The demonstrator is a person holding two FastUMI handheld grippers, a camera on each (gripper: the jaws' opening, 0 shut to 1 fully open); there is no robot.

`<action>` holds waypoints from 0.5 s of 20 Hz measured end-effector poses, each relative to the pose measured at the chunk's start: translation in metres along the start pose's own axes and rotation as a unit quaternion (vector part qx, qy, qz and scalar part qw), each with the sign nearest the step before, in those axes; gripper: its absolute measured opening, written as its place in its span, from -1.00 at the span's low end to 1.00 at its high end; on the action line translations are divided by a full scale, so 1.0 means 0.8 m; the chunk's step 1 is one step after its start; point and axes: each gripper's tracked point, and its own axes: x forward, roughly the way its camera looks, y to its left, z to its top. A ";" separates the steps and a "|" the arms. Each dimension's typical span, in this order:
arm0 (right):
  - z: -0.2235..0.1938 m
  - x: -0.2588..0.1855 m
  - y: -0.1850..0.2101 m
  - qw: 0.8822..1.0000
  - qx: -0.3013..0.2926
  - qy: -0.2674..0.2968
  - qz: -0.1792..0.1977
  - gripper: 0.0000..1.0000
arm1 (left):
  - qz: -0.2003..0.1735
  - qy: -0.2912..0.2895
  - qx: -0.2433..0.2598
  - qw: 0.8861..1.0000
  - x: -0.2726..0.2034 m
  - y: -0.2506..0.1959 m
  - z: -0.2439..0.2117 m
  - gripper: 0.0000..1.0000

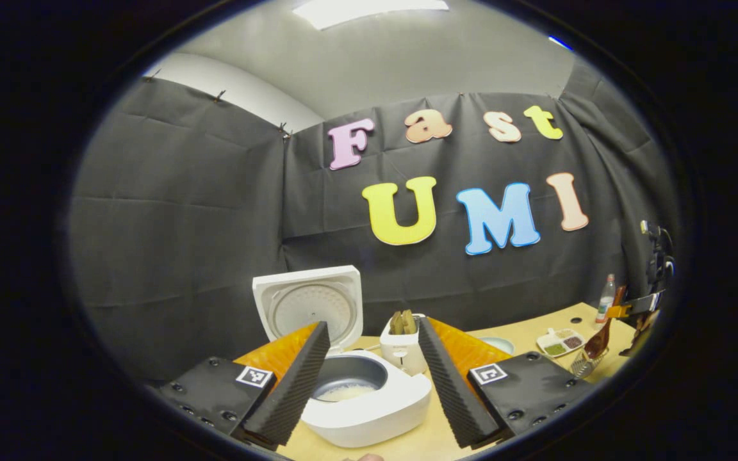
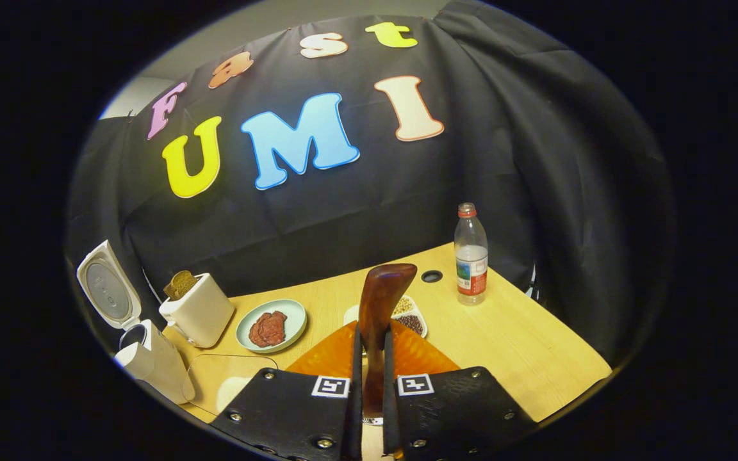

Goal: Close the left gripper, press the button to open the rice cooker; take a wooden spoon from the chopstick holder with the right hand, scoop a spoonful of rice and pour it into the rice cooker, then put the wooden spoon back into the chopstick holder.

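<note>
The white rice cooker stands open with its lid upright, and pale rice lies in the inner pot. My left gripper is open, its fingers spread on either side of the cooker and holding nothing. My right gripper is shut on the handle of a dark wooden spoon, whose bowl points forward over the table. In the left gripper view, that right gripper holds the wooden spoon tilted down at the far right. The rice cooker sits at the left edge of the right gripper view.
A white toaster with bread stands beside the cooker. On the wooden table are a plate of red-brown food, a divided dish of grains and a water bottle. A metal wire item lies under the spoon.
</note>
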 end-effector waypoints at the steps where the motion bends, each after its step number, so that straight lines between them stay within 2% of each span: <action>1: -0.008 0.004 -0.003 1.000 0.006 0.007 0.000 -0.75 | 0.002 0.000 0.001 1.000 0.000 0.001 -0.001 0.84; 3: -0.022 0.009 -0.007 1.000 0.014 0.018 -0.004 -0.74 | 0.005 0.002 0.005 1.000 -0.003 0.002 -0.002 0.97; 5: -0.033 0.012 -0.012 0.999 0.019 0.028 -0.007 -0.75 | 0.007 0.003 0.004 1.000 -0.003 0.004 -0.002 0.85; 7: -0.043 0.009 -0.015 0.999 0.022 0.039 -0.011 -0.72 | 0.007 0.003 0.000 1.000 -0.003 0.004 -0.002 0.89; 8: -0.047 0.005 -0.014 0.999 0.021 0.043 -0.011 -0.70 | 0.007 0.002 -0.004 1.000 -0.002 0.003 -0.003 0.82; 10: -0.034 -0.005 -0.015 0.999 0.010 0.030 -0.012 -0.62 | 0.005 0.003 -0.011 1.000 0.003 0.004 -0.004 0.88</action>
